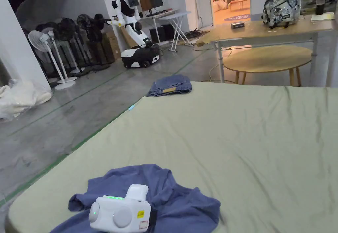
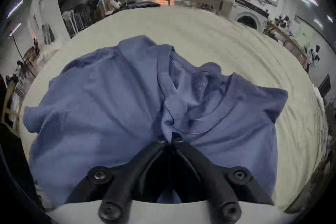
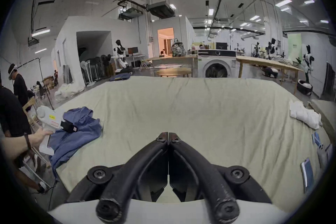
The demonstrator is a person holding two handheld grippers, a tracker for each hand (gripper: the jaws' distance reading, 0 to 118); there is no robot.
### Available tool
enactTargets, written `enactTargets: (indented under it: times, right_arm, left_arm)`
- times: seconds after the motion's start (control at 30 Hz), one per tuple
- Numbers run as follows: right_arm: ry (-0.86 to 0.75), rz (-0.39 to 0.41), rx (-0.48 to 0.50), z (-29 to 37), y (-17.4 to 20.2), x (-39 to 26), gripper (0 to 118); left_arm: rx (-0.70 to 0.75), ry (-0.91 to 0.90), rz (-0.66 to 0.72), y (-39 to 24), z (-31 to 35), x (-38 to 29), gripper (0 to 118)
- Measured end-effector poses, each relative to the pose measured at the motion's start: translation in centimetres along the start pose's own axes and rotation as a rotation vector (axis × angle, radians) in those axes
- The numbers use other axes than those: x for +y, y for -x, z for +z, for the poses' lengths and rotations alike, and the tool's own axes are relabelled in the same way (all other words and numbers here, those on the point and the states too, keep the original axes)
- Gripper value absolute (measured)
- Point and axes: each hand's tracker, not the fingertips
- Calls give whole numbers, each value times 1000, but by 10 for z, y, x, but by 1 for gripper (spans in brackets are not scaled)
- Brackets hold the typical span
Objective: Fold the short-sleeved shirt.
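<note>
A blue short-sleeved shirt (image 1: 171,204) lies crumpled at the near left corner of the green sheet (image 1: 251,144). In the left gripper view the shirt (image 2: 101,100) is spread below, its collar (image 2: 196,129) bunched just ahead of the jaws. My left gripper (image 2: 170,139) is shut on a pinched fold of the shirt near that collar. Its white body (image 1: 120,212) rests over the cloth, a hand holding it (image 3: 41,135). My right gripper (image 3: 168,137) hangs shut over bare sheet to the right of the shirt (image 3: 80,129), with nothing between its jaws.
Folded jeans (image 1: 170,85) sit at the far left corner of the sheet. A white cloth (image 3: 305,116) and small blue items (image 3: 307,173) lie along the right edge. Beyond stand a round wooden table (image 1: 267,58), a washing machine (image 3: 216,66) and a person (image 3: 18,86) at left.
</note>
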Motion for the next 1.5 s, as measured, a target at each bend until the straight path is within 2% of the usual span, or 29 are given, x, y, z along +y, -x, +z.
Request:
enactTargets:
  times: [0.13, 0.17, 0.23, 0.27, 0.3, 0.37, 0.4, 0.5, 0.57, 0.67, 0.77, 0.8, 0.83, 0.9, 1.0, 1.07, 1.17, 1.2, 1.3, 1.33, 1.37, 1.4, 1.43, 1.5]
  right_arm:
    - [-24, 23, -5, 20, -8, 0, 0]
    - [-34, 24, -9, 25, -12, 0, 0]
    - [-48, -1, -23, 33, -19, 2, 0]
    - [-52, -20, -20, 36, -24, 2, 0]
    - [-64, -51, -23, 39, -30, 1, 0]
    - [-80, -100, -40, 44, -37, -2, 0]
    - [-74, -105, -52, 45, -39, -2, 0]
    - [-72, -39, -117, 53, -37, -2, 0]
    - [-85, -55, -105, 63, -39, -1, 0]
    - [-113, -119, -96, 76, -45, 4, 0]
    - [-124, -131, -127, 88, -53, 3, 0]
    - [-123, -126, -143, 94, -56, 2, 0]
    - [-126, -116, -163, 101, -58, 1, 0]
    - [-140, -105, -200, 116, -66, -3, 0]
    - [-134, -120, -274, 134, -81, -8, 0]
    - [-123, -129, -312, 144, -91, -12, 0]
    - [-112, -137, -376, 158, -105, -20, 0]
    - [-104, -138, -384, 163, -109, -22, 0]
    - [-96, -146, -431, 172, -117, -28, 0]
    - [-95, -157, -433, 175, -119, -29, 0]
    - [-95, -174, -434, 177, -121, -31, 0]
    - [-100, -188, -425, 178, -123, -32, 0]
    - [-99, -195, -419, 177, -124, -31, 0]
    - [-101, -199, -415, 175, -123, -31, 0]
  left_arm:
    - [-98, -27, 189, 24, 20, 19, 0]
    - [-128, -106, 263, 33, 43, 31, 0]
    - [-100, -241, 286, 40, 89, 63, 0]
    - [-73, -272, 241, 32, 121, 77, 0]
    - [-25, -359, 138, 30, 149, 96, 0]
    - [-18, -416, 95, 23, 196, 133, 0]
    - [-74, -471, 126, 25, 211, 156, 0]
    - [-23, -641, 29, -9, 263, 203, 0]
    - [-23, -638, -47, -40, 276, 220, 0]
    - [-124, -624, -104, -101, 263, 222, 0]
    - [-257, -550, -141, -178, 211, 191, 0]
    - [-310, -495, -164, -215, 175, 171, 0]
    - [-296, -458, -165, -240, 154, 153, 0]
    - [-466, -339, -175, -305, 109, 104, 0]
    - [-627, -207, -231, -415, 85, 14, 0]
    - [-735, -85, -252, -471, 69, -33, 0]
    - [-852, 20, -376, -538, 73, -109, 0]
    - [-863, 47, -428, -546, 92, -128, 0]
    - [-939, 106, -387, -560, 104, -162, 0]
    - [-951, 91, -382, -558, 108, -165, 8]
    - [-996, 83, -356, -552, 112, -165, 24]
    - [-1014, 58, -359, -543, 116, -162, 34]
    - [-1023, 26, -352, -533, 122, -156, 35]
    - [-971, -54, -340, -503, 135, -135, 45]
